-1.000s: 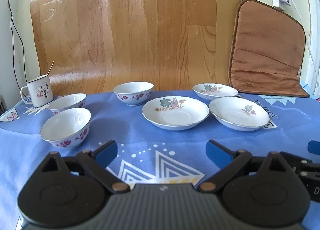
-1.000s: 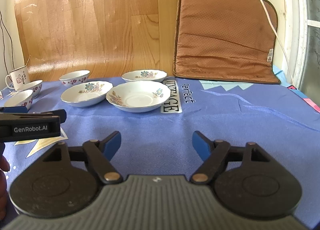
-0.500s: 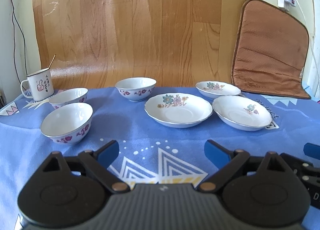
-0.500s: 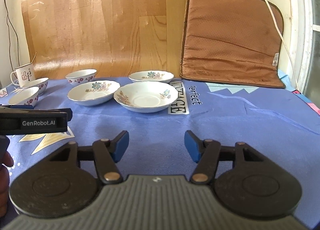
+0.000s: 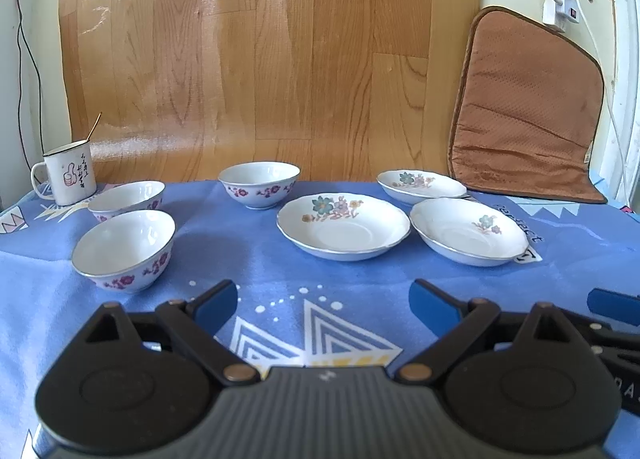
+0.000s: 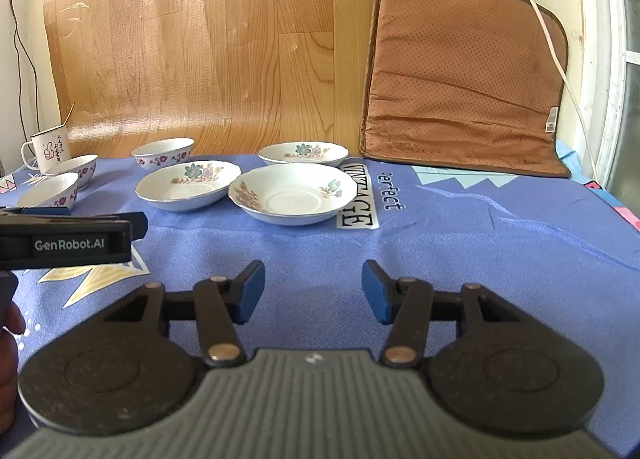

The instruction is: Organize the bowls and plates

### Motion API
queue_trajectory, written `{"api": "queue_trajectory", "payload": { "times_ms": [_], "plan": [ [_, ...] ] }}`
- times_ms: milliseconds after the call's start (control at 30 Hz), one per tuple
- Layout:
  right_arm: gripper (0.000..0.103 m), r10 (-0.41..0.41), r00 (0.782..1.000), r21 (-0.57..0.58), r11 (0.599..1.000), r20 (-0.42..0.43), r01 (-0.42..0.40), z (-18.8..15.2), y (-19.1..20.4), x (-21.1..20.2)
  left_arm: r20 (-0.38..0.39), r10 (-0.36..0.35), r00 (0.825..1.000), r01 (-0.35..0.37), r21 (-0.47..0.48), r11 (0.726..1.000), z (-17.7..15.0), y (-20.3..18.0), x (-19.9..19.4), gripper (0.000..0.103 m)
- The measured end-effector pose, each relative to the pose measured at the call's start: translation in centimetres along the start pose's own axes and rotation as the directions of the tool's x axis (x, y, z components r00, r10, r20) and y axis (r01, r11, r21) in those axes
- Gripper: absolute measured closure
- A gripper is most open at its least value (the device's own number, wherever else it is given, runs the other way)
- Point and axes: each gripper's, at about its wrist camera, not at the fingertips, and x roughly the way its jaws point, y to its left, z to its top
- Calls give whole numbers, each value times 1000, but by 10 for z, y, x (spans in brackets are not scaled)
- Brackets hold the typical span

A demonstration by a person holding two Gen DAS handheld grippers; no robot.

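Blue cloth [image 5: 248, 259] fills the middle, with three bowls [image 5: 124, 249] left and three plates [image 5: 344, 225] right. Left gripper [image 5: 324, 299] and right gripper [image 6: 312, 293] gape wide, seemingly holding nothing.

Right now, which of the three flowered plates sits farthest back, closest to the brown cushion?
The back plate, the smallest-looking one, just left of the brown cushion. The other two plates lie side by side in front of it.

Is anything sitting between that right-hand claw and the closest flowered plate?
Nothing visible does. Only bare blue tablecloth lies between the open right gripper and the nearest plate. The left gripper sits off to the side, not in that path.
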Motion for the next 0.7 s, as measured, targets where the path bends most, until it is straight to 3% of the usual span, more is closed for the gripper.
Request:
{"api": "queue_trajectory", "payload": {
  "times_ms": [700],
  "plan": [
    [49, 0, 1000, 2, 1000, 1, 0, 0, 0, 0, -16, 4, 1000, -4, -7, 1000, 1, -1, 2, 7]
  ]
}}
